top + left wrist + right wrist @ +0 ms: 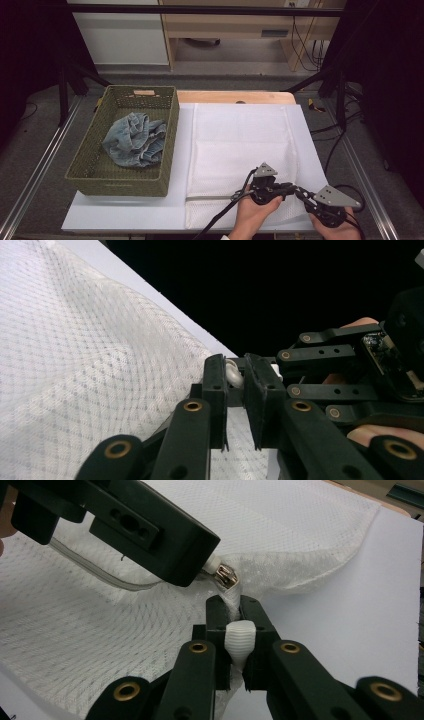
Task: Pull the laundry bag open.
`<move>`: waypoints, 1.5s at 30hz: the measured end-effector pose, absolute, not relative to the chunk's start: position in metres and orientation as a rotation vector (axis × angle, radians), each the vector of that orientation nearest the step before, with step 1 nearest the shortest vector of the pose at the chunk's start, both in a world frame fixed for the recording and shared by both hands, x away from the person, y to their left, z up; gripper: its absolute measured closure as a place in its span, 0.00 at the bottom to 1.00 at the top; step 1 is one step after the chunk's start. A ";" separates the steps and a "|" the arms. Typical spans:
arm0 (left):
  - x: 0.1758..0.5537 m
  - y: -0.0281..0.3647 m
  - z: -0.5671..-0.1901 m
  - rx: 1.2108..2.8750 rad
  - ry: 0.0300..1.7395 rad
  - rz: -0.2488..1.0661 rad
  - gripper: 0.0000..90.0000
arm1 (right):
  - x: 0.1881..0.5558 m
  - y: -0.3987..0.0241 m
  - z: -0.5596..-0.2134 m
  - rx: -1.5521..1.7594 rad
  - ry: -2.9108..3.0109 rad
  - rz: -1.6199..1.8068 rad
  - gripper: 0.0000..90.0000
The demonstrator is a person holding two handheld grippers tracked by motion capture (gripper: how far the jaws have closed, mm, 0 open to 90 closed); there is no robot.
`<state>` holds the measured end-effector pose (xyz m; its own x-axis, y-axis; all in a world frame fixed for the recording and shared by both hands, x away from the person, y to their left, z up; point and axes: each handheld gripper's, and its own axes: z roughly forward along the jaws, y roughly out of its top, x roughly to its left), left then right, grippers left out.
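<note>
The right tongs (235,645) are clamped tight on a bunched white corner tab (240,640) of the mesh laundry bag (240,145), the fabric squeezed into a ridged wad between the two black jaws. In the high view these right tongs (301,194) sit at the bag's near right corner, held in the right hand (334,227).

The left tongs (235,385) reach in from the side and meet that same corner. Their jaws stand close together with a narrow slot left between them, and a small pale zipper pull (233,374) sits in that slot at the tips. In the right gripper view the pull (226,576) is a little metal tab poking out from under the left tongs' jaw; whether the pads actually press on it I cannot tell. The left hand (256,212) holds these tongs (289,189) just beside the right ones, tips almost touching.

The bag lies flat on the white worktop (125,212), right of a green woven basket (100,175) that holds crumpled denim (135,140). Its long axis runs from the near edge toward the far edge, with the zipper (210,197) across the near end. The gripped corner is lifted slightly off the worktop.
</note>
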<state>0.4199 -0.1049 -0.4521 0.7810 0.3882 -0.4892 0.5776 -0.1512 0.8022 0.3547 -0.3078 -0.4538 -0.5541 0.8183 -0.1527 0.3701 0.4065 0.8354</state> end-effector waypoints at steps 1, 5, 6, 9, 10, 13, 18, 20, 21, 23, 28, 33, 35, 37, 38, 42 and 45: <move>0.420 -0.106 -0.452 1.766 0.759 -0.200 0.90 | 0.355 -0.308 -0.454 1.007 2.110 1.053 0.94; 0.420 -0.107 -0.451 1.759 0.773 -0.197 0.92 | 0.354 -0.308 -0.454 1.006 2.109 1.052 0.94; 0.420 -0.107 -0.451 1.757 0.778 -0.202 0.92 | 0.354 -0.308 -0.454 1.005 2.109 1.054 0.94; 0.419 -0.107 -0.452 1.758 0.788 -0.199 0.93 | 0.354 -0.308 -0.454 1.004 2.112 1.041 0.94; 0.419 -0.107 -0.452 1.758 0.788 -0.199 0.93 | 0.354 -0.308 -0.454 1.004 2.112 1.039 0.94; 0.418 -0.108 -0.453 1.768 0.789 -0.192 0.93 | 0.354 -0.307 -0.454 0.994 2.113 1.025 0.94; 0.417 -0.109 -0.453 1.766 0.794 -0.192 0.93 | 0.354 -0.307 -0.454 0.995 2.114 1.016 0.94; 0.416 -0.109 -0.453 1.772 0.792 -0.185 0.94 | 0.354 -0.307 -0.454 0.995 2.113 1.015 0.94; 0.415 -0.109 -0.453 1.774 0.794 -0.183 0.94 | 0.354 -0.307 -0.454 0.995 2.113 1.015 0.94; 0.413 -0.110 -0.453 1.769 0.803 -0.176 0.95 | 0.353 -0.307 -0.453 0.998 2.112 1.014 0.94; 0.408 -0.110 -0.453 1.751 0.822 -0.145 0.96 | 0.353 -0.307 -0.452 0.998 2.108 1.019 0.94; 0.402 -0.112 -0.454 1.735 0.835 -0.117 0.97 | 0.352 -0.308 -0.452 1.013 2.108 1.011 0.94; 0.400 -0.112 -0.454 1.730 0.838 -0.092 0.97 | 0.351 -0.308 -0.451 1.019 2.103 1.013 0.95; 0.398 -0.112 -0.455 1.713 0.852 -0.095 0.97 | 0.351 -0.308 -0.451 1.025 2.099 1.015 0.95; 0.398 -0.112 -0.457 1.701 0.861 -0.106 0.97 | 0.351 -0.308 -0.451 1.026 2.098 1.015 0.95; 0.398 -0.109 -0.460 1.672 0.890 -0.112 0.97 | 0.350 -0.309 -0.449 1.035 2.094 0.985 0.96; 0.397 -0.107 -0.461 1.668 0.898 -0.104 0.97 | 0.349 -0.311 -0.449 1.047 2.092 0.999 0.96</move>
